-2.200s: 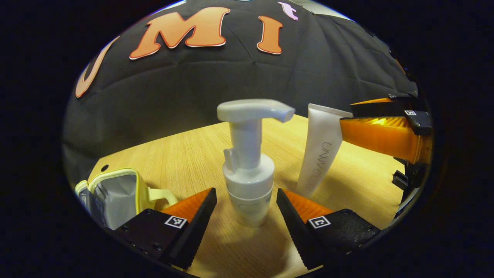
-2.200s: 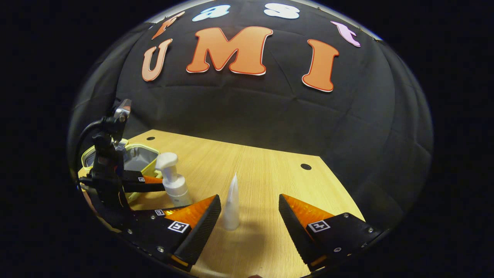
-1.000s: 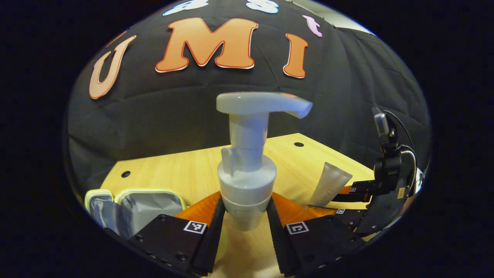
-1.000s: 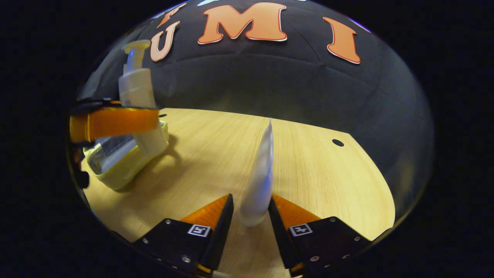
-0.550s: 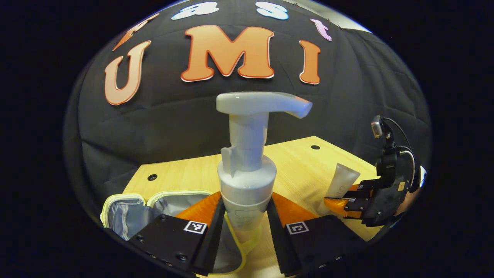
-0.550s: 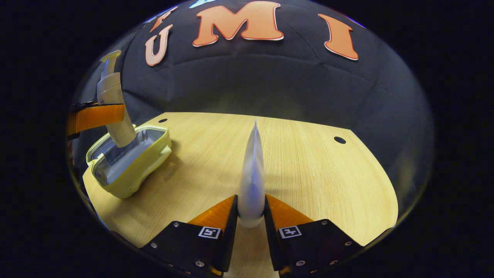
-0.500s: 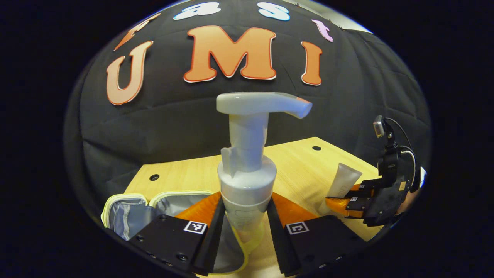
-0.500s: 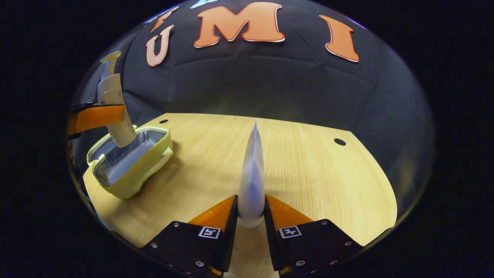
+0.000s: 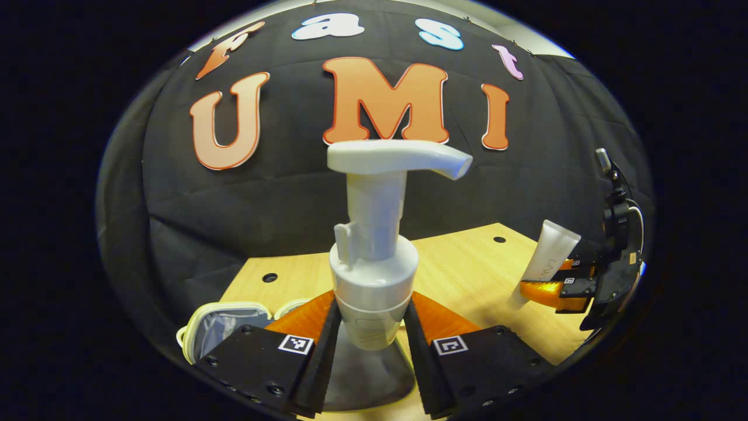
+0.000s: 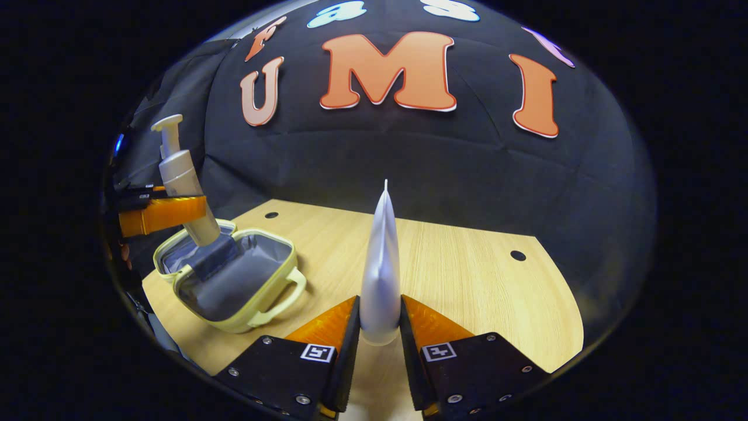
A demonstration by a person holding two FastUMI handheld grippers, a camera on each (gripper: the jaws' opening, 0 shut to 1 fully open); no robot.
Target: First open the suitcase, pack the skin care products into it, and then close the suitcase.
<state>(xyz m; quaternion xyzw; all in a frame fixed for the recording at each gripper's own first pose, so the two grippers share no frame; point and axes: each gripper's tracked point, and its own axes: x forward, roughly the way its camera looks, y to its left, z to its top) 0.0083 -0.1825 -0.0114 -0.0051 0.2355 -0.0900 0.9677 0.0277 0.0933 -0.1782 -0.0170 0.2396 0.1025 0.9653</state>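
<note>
My left gripper [image 9: 368,327] is shut on a white pump bottle [image 9: 374,245], held upright above the open pale yellow suitcase [image 9: 222,327] with its grey lining. In the right gripper view the same pump bottle [image 10: 181,175] hangs in the left gripper [image 10: 163,213] over the suitcase [image 10: 234,280], which lies open at the table's left end. My right gripper [image 10: 378,333] is shut on a white squeeze tube [image 10: 380,263], held upright above the wooden table [image 10: 467,280]. In the left gripper view the tube [image 9: 546,257] and right gripper [image 9: 561,289] show at the far right.
The wooden table [image 9: 461,275] has small round holes [image 10: 517,255] near its back edge. The black cloth wall stands close behind the table. The suitcase's handle [image 10: 292,286] sticks out toward the table's middle.
Both grippers closed on their items and lifted them off the table. The left gripper has carried the pump bottle over the open suitcase; the right gripper has raised the tube.
</note>
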